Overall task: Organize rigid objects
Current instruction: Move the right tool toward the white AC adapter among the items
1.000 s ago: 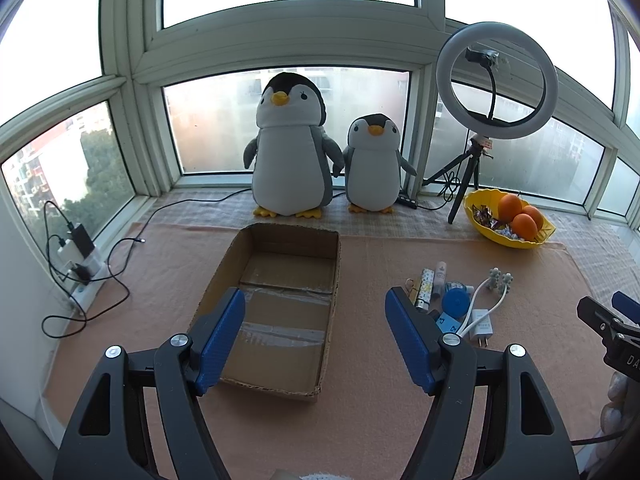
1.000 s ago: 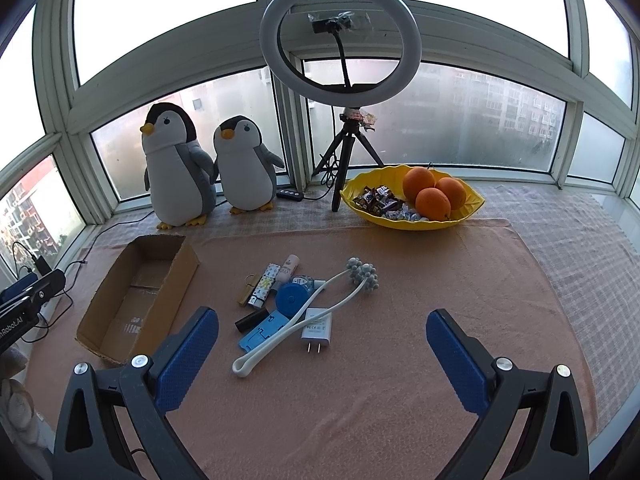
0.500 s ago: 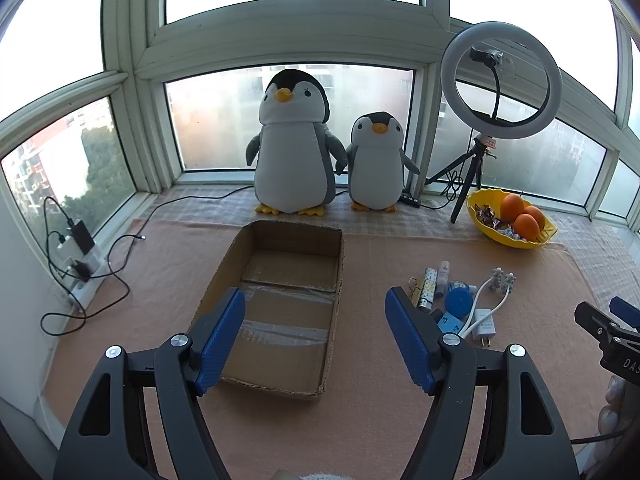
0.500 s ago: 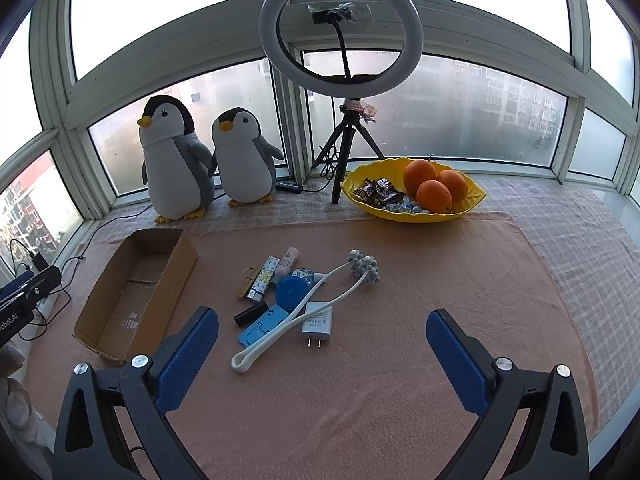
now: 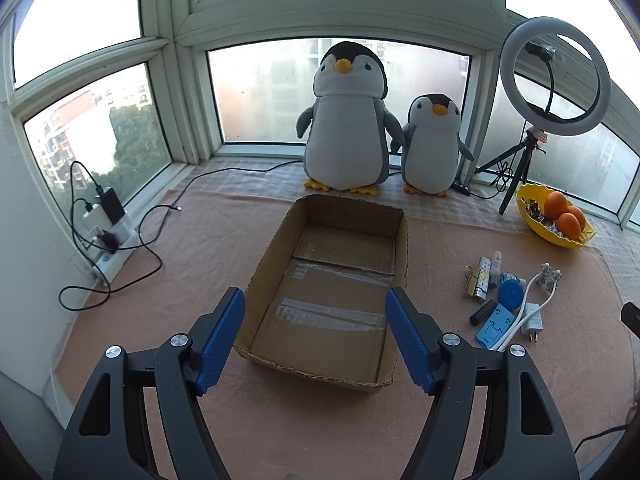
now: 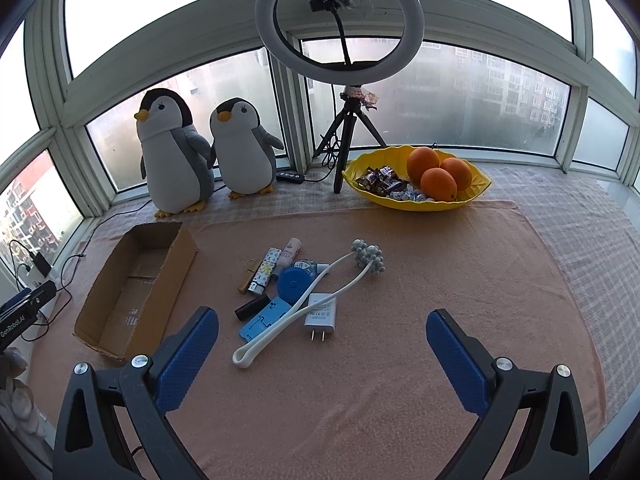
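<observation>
An empty cardboard box [image 5: 403,240] lies open on the pink cloth; it also shows in the right wrist view [image 6: 176,264]. A pile of small items lies to its right: a white charger plug [image 6: 321,315], a white massager with grey balls [image 6: 312,300], a blue round case [image 6: 294,285], a blue phone stand [image 6: 264,320], a black tube [image 6: 251,306] and a patterned lighter [image 6: 265,270]. The pile shows in the left wrist view [image 5: 508,296]. My left gripper [image 5: 316,336] is open, hovering before the box. My right gripper [image 6: 322,352] is open, just short of the pile.
Two plush penguins [image 5: 346,120] [image 5: 434,146] stand at the window behind the box. A ring light on a tripod [image 6: 340,40] and a yellow bowl [image 6: 472,196] of oranges and sweets stand at the back right. A power strip with cables [image 5: 108,232] lies at the left.
The left gripper has swung so the box sits centred between its fingers and closer. The right gripper has moved slightly nearer the pile. Both stay open.
</observation>
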A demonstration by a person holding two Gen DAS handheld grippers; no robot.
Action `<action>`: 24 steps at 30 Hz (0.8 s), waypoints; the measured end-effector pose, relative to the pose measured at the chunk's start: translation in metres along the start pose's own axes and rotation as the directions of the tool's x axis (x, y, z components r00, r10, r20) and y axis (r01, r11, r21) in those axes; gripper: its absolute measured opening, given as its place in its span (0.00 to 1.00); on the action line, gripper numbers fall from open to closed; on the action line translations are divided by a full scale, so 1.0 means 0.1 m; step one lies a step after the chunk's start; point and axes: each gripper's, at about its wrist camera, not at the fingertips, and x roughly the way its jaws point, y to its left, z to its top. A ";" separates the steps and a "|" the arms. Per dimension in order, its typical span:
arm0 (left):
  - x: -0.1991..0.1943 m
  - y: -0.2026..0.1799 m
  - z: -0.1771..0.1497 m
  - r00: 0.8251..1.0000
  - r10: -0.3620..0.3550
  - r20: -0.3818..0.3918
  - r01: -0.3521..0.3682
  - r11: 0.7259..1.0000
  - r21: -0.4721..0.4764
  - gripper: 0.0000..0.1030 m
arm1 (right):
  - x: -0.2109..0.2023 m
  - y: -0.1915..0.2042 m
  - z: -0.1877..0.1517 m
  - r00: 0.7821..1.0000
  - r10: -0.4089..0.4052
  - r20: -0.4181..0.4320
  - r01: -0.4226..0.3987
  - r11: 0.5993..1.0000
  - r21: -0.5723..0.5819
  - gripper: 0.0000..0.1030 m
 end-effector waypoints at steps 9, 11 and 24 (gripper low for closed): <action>0.13 0.35 -0.04 0.997 0.057 -0.047 -0.058 0.998 -0.038 0.71 | 0.05 0.05 0.00 1.000 0.000 -0.023 0.000 1.000 -0.007 1.00; 0.19 0.43 -0.04 0.996 0.066 -0.066 -0.069 0.997 -0.045 0.71 | 0.04 0.05 -0.01 1.000 -0.002 -0.021 0.002 1.000 0.000 1.00; 0.81 0.76 -0.12 0.975 0.088 -0.203 -0.098 0.994 -0.042 0.71 | 0.27 -0.02 0.02 0.998 0.031 -0.057 -0.025 0.996 0.090 1.00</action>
